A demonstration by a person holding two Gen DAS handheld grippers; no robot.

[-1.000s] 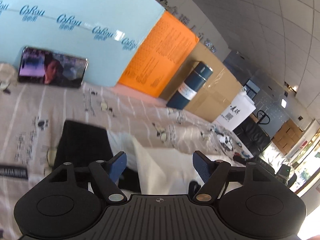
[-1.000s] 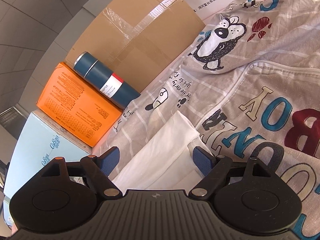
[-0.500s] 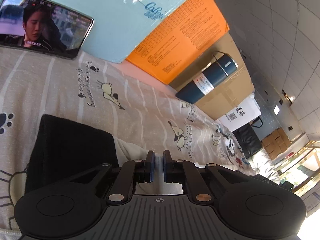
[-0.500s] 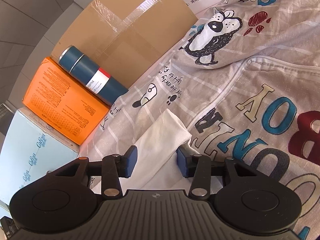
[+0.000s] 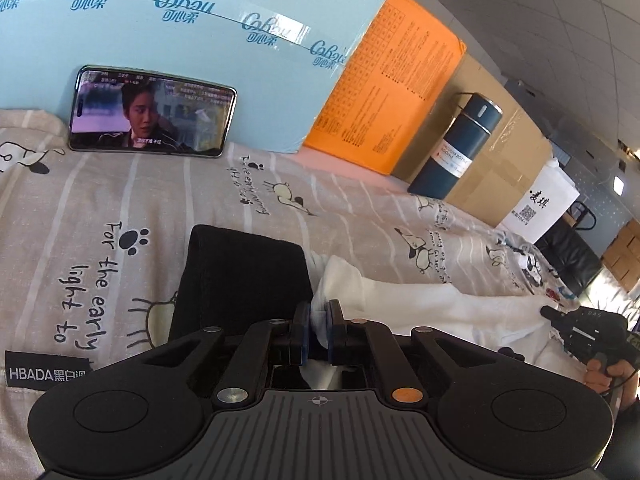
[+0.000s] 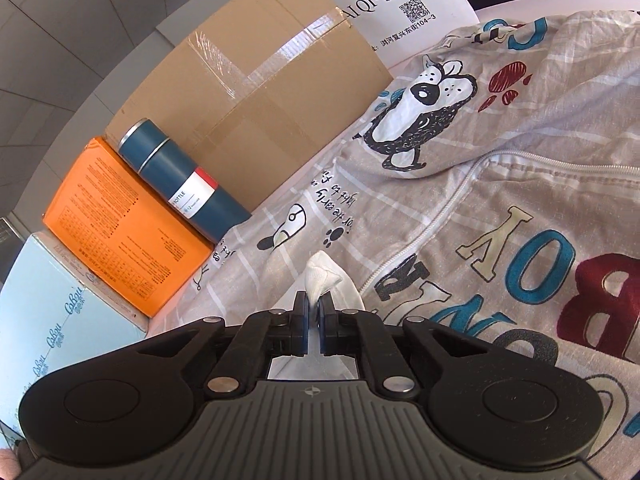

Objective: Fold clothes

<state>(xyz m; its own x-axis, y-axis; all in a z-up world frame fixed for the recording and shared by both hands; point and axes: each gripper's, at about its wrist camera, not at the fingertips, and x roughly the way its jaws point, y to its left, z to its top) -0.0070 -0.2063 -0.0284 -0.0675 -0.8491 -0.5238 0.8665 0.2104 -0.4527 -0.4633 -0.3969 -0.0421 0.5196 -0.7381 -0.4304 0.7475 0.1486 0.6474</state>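
A white garment (image 5: 432, 312) lies stretched across a patterned grey bedsheet (image 5: 120, 208). My left gripper (image 5: 317, 316) is shut on its left edge, next to a folded black garment (image 5: 244, 280). My right gripper (image 6: 314, 304) is shut on a bunched corner of the white garment (image 6: 322, 278), which pokes up between the jaws. The right gripper also shows at the far right of the left wrist view (image 5: 576, 328), at the other end of the white garment.
A phone (image 5: 152, 114) leans on a light blue box (image 5: 200, 40). An orange box (image 5: 396, 96), a dark blue bottle (image 5: 456, 152) and a cardboard box (image 6: 256, 92) line the back. A white sign (image 6: 400, 4) stands at the far end.
Both grippers were open a second ago and have closed on the white garment, the left first, then the right. The left view has swung back toward the phone.
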